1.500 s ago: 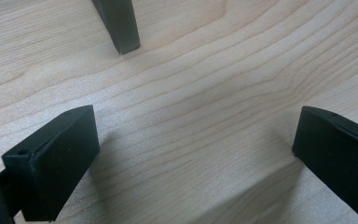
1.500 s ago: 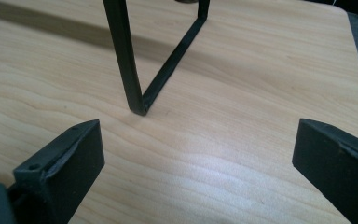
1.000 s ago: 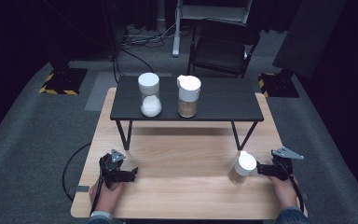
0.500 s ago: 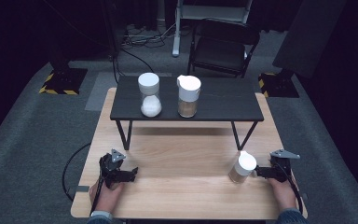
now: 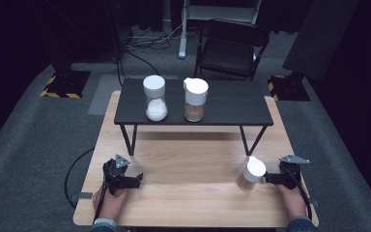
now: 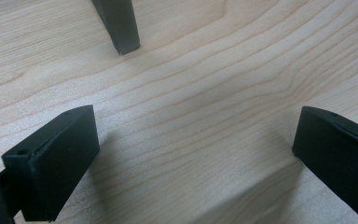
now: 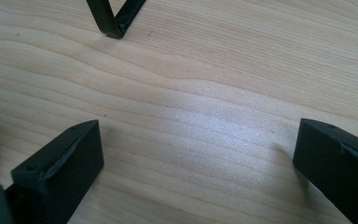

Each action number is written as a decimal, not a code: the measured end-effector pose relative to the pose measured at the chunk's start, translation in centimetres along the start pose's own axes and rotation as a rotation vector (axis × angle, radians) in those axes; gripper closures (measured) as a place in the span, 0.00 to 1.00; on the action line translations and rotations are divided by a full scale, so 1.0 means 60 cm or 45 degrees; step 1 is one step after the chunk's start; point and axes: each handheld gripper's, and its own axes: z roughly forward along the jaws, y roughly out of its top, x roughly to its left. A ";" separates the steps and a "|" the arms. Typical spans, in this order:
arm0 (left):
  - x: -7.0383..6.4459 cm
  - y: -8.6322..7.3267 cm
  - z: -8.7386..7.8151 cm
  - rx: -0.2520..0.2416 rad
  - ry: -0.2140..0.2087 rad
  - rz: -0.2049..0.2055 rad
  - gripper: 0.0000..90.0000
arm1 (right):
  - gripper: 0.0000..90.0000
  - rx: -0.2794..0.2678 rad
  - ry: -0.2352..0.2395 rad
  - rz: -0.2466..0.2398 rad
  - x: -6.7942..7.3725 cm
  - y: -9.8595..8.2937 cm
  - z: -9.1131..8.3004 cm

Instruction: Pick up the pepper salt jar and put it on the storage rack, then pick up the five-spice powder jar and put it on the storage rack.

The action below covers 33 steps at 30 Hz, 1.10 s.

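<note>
right gripper (image 7: 193, 161) jaws wide apart, nothing between | wooden tabletop (image 7: 205, 93) | black leg foot (image 7: 114, 21) ahead

My left gripper (image 5: 136, 179) sits low near my body, held from behind by my left hand (image 5: 110, 202). Its two black fingers (image 6: 51, 163) are spread wide apart with nothing between them. My right gripper (image 5: 266, 178) lies level, held by my right hand (image 5: 292, 199), and points inward toward my left. Its fingers (image 7: 58, 172) are likewise spread wide, gripping nothing.
</note>
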 end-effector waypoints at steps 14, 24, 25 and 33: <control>0.000 0.000 0.000 0.000 -0.001 -0.001 0.00 | 0.02 0.000 0.006 -0.003 0.000 -0.001 -0.001; 0.000 0.001 0.000 0.001 -0.001 -0.001 0.00 | 0.01 -0.001 0.012 -0.001 -0.002 -0.001 -0.001; 0.000 0.000 0.000 0.000 -0.001 -0.002 0.00 | 0.01 -0.003 0.017 0.003 -0.003 -0.002 -0.001; 0.000 0.001 0.001 0.001 -0.001 -0.002 0.00 | 0.01 -0.066 0.014 0.053 -0.006 -0.015 -0.012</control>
